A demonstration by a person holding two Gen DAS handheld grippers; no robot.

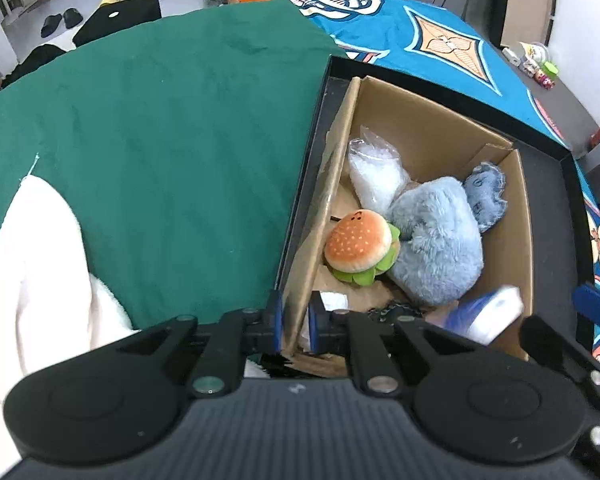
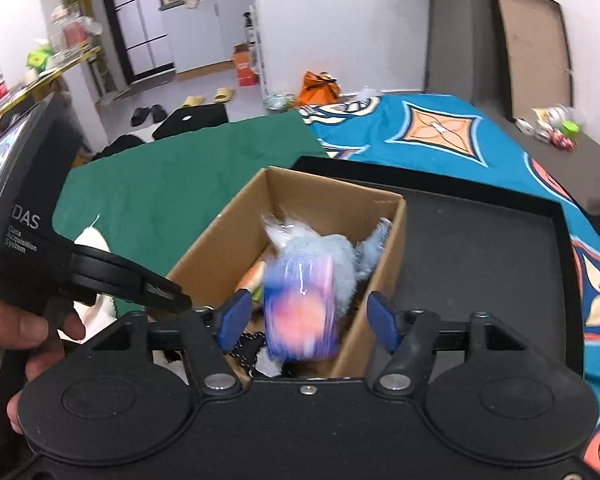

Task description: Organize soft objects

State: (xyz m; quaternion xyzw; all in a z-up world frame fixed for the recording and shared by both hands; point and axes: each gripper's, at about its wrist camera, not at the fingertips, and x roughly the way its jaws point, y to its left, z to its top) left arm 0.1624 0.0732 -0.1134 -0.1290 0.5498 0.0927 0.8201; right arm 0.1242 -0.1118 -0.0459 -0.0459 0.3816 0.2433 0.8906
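My left fingers [image 1: 277, 320] wear matt blue rubbery pads on black plastic, and they pinch the plain brown corrugated wall of the cardboard box [image 1: 320, 216]. Inside lie a shaggy pale-blue plush [image 1: 436, 236], a velvety burger toy [image 1: 360, 246] and a crinkly clear plastic bag [image 1: 374, 172]. The green cloth [image 1: 172, 132] looks soft and matt; the white towel [image 1: 36, 280] looks fleecy. The blurred packet [image 2: 300, 304] seems glossy film. The black tray [image 2: 480, 248] is dull and smooth.
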